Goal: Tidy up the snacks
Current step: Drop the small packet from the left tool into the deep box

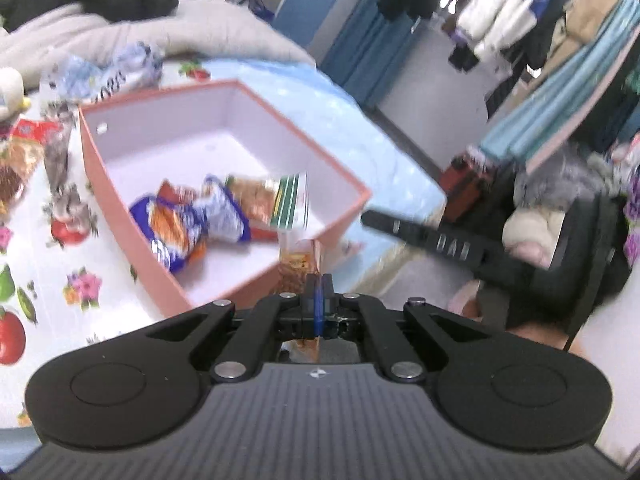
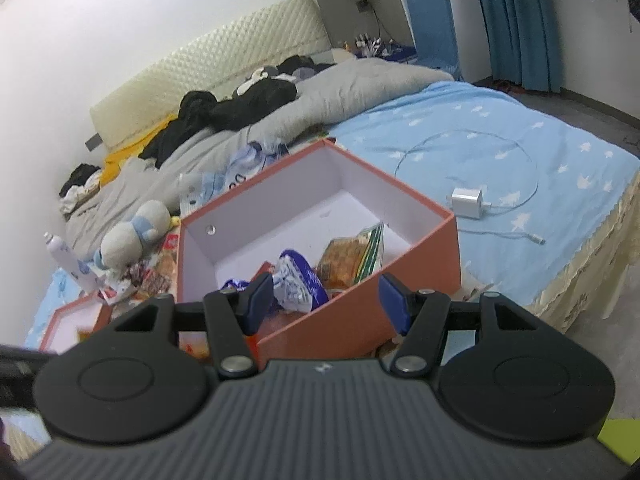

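Snack packet (image 1: pixel 299 261) sits pinched in my left gripper (image 1: pixel 319 286) near the box (image 1: pixel 120 216); right gripper (image 2: pixel 326 300) gapes wide.

Your box (image 2: pixel 356 320) sits on the bed (image 2: pixel 520 152) at 12 o'clock, with snack packets (image 2: pixel 298 280) inside. The charger (image 2: pixel 466 199) lies at its 2 o'clock, the plush toy (image 2: pixel 132 232) at 10, and the quilt (image 2: pixel 352 84) behind.

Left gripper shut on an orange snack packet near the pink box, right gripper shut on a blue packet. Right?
Half right. The left gripper is shut on the orange snack packet by the pink box, but the right wrist view shows the right gripper open and empty.
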### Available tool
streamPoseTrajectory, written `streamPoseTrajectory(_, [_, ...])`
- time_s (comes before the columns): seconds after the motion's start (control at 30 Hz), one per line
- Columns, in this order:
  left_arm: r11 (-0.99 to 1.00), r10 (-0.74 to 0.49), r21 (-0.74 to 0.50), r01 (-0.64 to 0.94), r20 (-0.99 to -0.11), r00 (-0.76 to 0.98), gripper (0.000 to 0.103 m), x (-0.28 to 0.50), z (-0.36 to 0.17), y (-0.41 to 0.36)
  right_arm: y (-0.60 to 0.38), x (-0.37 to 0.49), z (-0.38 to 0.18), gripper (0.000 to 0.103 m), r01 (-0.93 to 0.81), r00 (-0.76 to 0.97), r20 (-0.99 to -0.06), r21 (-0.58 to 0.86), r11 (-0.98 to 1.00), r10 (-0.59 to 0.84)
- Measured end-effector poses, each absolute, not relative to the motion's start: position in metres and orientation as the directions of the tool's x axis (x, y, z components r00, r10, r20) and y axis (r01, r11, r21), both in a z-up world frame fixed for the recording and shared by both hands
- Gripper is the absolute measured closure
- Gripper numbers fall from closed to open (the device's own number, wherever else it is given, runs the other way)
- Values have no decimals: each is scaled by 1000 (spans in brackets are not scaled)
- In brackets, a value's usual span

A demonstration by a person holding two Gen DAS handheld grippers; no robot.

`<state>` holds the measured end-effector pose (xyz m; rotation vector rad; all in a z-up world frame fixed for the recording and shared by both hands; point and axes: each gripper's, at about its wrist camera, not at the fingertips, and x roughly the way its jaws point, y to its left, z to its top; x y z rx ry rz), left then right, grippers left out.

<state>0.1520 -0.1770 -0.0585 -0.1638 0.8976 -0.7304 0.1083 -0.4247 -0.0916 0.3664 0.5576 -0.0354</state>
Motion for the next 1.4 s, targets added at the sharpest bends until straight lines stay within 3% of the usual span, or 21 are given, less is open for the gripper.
streamPoseTrajectory(0.27, [768,-637,-398,501,-552,538,103,174,-3,-173,-424,114,-85,41,134,860,-507,332,934,56])
streamPoseTrajectory(0.37, [815,-576,-324,481,-547,608,103,189,11,-171,-421,120,-84,41,136,857,-513,317,939,49])
streamPoseTrajectory(0.77, [912,-390,-189,365,-679,622,103,296,-31,-184,-392,155,-74,41,55,850,-522,219,974,69])
streamPoseTrajectory(0.83, [908,-399,-221,355,-712,578,103,309,-46,-187,-390,162,-75,41,47,841,-536,201,979,70])
streamPoseTrajectory(0.97, [923,-348,-170,346,-756,555,103,321,-67,-196,-388,168,-79,41,39,830,-553,191,981,75])
streamPoseTrajectory(1.1, [912,-360,-157,380,-752,552,102,319,-68,-200,-388,166,-78,41,32,832,-549,194,980,81])
streamPoseTrajectory(1.2, [906,-371,-170,388,-761,532,81,316,-65,-199,-390,163,-77,41,33,838,-539,209,977,87])
streamPoseTrajectory(1.23, [906,-374,-172,386,-753,542,63,314,-63,-196,-391,161,-77,41,31,838,-538,214,976,91])
streamPoseTrajectory(1.27, [906,-378,-172,385,-739,558,51,310,-61,-193,-391,161,-78,41,29,839,-536,214,976,93])
streamPoseTrajectory(1.4, [906,-383,-164,389,-706,595,47,289,-50,-183,-389,153,-78,41,21,845,-527,214,977,97])
